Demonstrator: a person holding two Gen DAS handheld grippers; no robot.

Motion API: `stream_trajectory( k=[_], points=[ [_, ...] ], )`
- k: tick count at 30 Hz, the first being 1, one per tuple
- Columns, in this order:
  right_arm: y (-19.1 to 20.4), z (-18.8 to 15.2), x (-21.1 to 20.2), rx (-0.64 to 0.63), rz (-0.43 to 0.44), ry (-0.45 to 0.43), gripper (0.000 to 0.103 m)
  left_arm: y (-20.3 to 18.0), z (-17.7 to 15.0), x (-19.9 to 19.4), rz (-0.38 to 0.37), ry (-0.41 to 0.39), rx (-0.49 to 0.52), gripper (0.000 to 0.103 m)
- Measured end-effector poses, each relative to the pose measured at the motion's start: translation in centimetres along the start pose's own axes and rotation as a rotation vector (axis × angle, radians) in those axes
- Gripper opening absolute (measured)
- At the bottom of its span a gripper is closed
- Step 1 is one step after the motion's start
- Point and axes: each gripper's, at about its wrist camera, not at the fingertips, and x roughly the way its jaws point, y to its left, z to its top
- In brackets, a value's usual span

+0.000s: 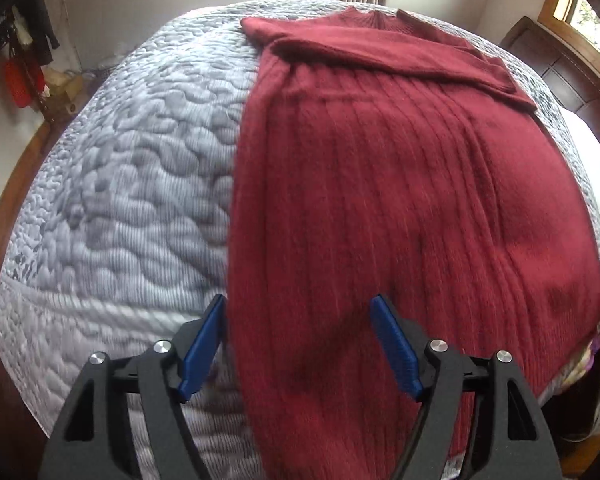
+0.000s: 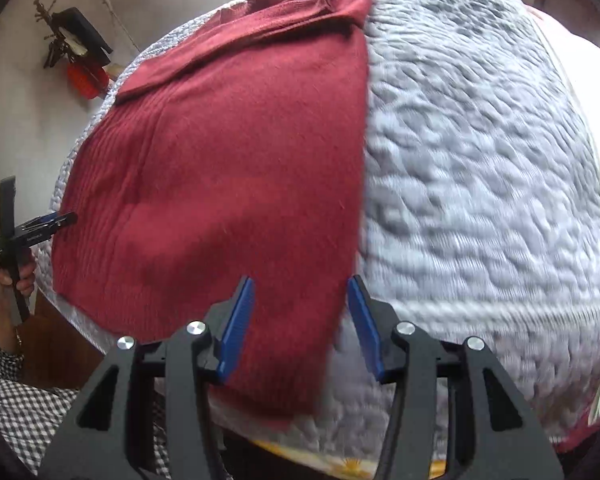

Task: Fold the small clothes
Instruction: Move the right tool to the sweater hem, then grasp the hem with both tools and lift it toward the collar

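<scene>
**Sweater flat on the bed, both grippers poised at the hem**

One dark red sweater [image 1: 380, 200] lies spread on the grey quilt [image 1: 120, 180] of the bed, collar at the far end, hem at the near edge. Both sleeves look already folded in: one lies across the chest, and the long sides run straight.

The left gripper [image 1: 300, 344] hovers at the near left corner of the hem with its jaws apart, the sweater's left edge lying between the blue pads [image 1: 202, 348]. The right gripper [image 2: 298, 328] hangs over the near right corner, jaws likewise apart and holding nothing.

Likely risks from here:
- The knit is thick and probably layered at the edges. A shallow pinch could catch only the top layer, so the fold underneath would open when lifted.
- A pad could nip the quilt along with the sweater and drag it up.
- If the two corners rise unevenly, the hem would land skewed and the crossed sleeve could slide out.

Count: one sweater, one quilt, two grippers, each with two blue pads. A hand [image 2: 14, 276] in a checked sleeve [image 2: 24, 400] holds the left gripper.
</scene>
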Motion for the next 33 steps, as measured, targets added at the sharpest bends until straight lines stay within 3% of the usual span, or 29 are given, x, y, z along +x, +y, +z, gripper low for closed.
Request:
stream_trajectory(
  k=[7,15,20,23,25,28,30,32,33],
  points=[
    [-0.6,-3.9,-0.6,0.035,0.061,0.014,0.051,-1.0,-1.5,-0.6,-0.036,0.022,-0.009,0.077],
    [0.1,-5.5,0.2,0.05,0.13,0.044,0.051,-1.7,-3.6,0.0,-0.056,0.061,-0.025,0.077],
    [0.3,-5.8,1.2,0.077,0.151,0.052,0.051,-2.2,-4.2,0.2,-0.048,0.038,-0.025,0.078],
    [0.5,-5.8,1.4,0.094,0.172,0.043,0.05,-2.3,-4.5,0.3,-0.045,0.031,-0.029,0.068],
    [0.6,-5.7,1.5,0.112,0.185,0.038,0.049,-2.0,-4.7,0.1,-0.03,0.028,-0.047,0.053],
    [-0.2,-5.7,1.3,0.154,0.232,0.034,0.05,-1.3,-4.7,-0.1,-0.043,0.026,-0.071,0.045],
    [-0.2,-5.7,1.7,0.16,0.233,0.04,0.05,-1.2,-4.8,-0.1,-0.046,0.025,-0.072,0.045],
    [0.4,-5.6,1.8,0.138,0.208,0.048,0.043,-1.3,-4.8,-0.1,-0.036,0.026,-0.07,0.043],
    [0.9,-5.5,1.7,0.115,0.196,0.049,0.031,-1.5,-4.8,-0.1,-0.041,0.027,-0.065,0.033]
  ],
)
